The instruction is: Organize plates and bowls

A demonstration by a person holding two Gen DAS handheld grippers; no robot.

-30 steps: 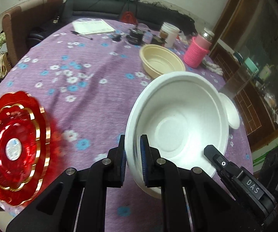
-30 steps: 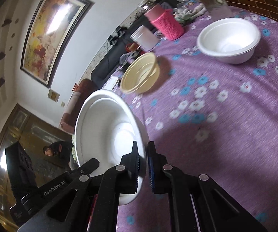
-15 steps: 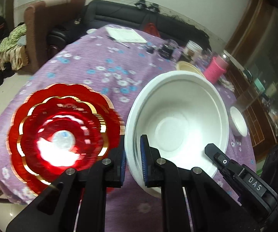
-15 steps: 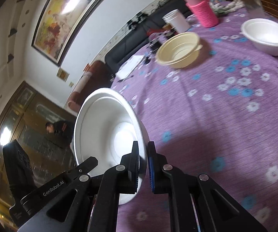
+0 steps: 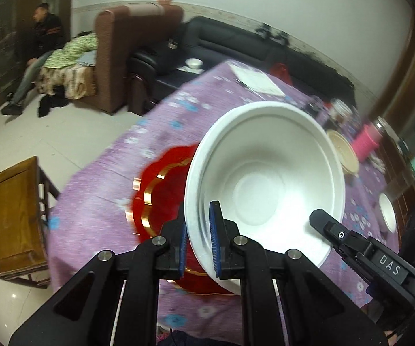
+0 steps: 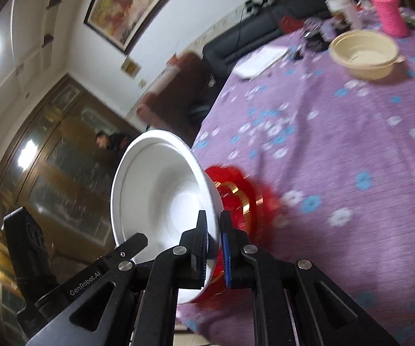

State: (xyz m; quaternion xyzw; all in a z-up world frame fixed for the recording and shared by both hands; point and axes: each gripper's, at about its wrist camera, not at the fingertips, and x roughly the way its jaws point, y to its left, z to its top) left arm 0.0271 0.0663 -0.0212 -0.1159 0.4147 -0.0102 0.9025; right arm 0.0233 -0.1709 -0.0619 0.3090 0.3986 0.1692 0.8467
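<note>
White foam is filling the middle of both my views; I am holding one big white bowl [image 5: 268, 178] by its rim with both tongs, tilted up on edge over the near side of the table [image 5: 98, 207]; going from the left in the left view, a wooden stool [image 5: 8, 216] is standing on the floor beside the table, then a red plate [image 5: 161, 190] with gold trim is lying on the purple flowered cloth, partly hidden behind the bowl; my left tongs [image 5: 197, 242] are clamped on the bowl's left rim, one pad outside and one inside; my right tongs [image 5: 320, 219] are showing at the bowl's right edge; further right a tan bowl [image 5: 344, 151], a pink bottle [image 5: 369, 141] and a small white bowl [image 5: 387, 212] are sitting well apart on the cloth; in the right view my right tongs [image 6: 213, 243] are pinching the bowl's rim [image 6: 161, 201], with the red plate [image 6: 245, 201] just behind it and the tan bowl [image 6: 364, 53] far across the table.
</note>
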